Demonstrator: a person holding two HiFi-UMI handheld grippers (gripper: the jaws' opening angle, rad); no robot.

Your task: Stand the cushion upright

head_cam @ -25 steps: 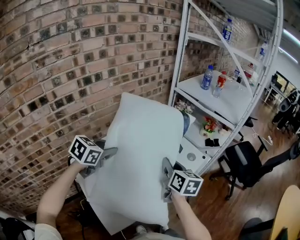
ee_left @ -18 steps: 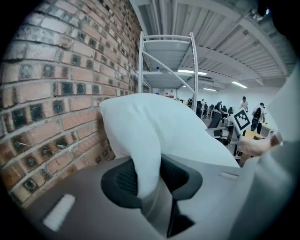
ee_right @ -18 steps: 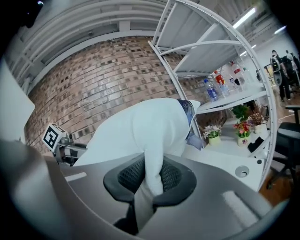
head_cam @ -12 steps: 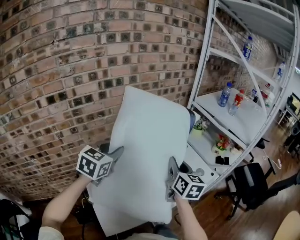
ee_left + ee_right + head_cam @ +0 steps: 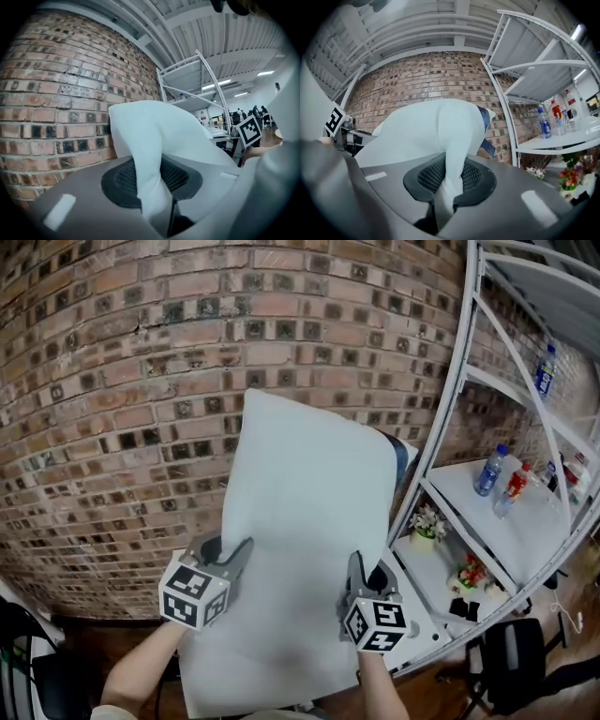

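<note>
A pale blue-white cushion (image 5: 300, 540) is held up nearly on end in front of the brick wall, its top corners at the height of the wall's middle. My left gripper (image 5: 242, 552) is shut on its left edge, the fabric pinched between the jaws (image 5: 150, 187). My right gripper (image 5: 356, 563) is shut on the right edge, with cloth squeezed between its pads (image 5: 450, 187). A dark blue thing (image 5: 405, 454) peeks out behind the cushion's top right corner. The cushion's lower edge is hidden behind my arms.
A curved brick wall (image 5: 141, 381) stands close behind. To the right is a white metal shelf rack (image 5: 469, 427) with bottles (image 5: 489, 472), flowers (image 5: 427, 521) and small items. An office chair (image 5: 516, 667) sits on the wood floor at lower right.
Both grippers have lifted the cushion higher and swung it left toward the brick wall, so it stands more upright. The shelf rack now lies further right in the head view.
</note>
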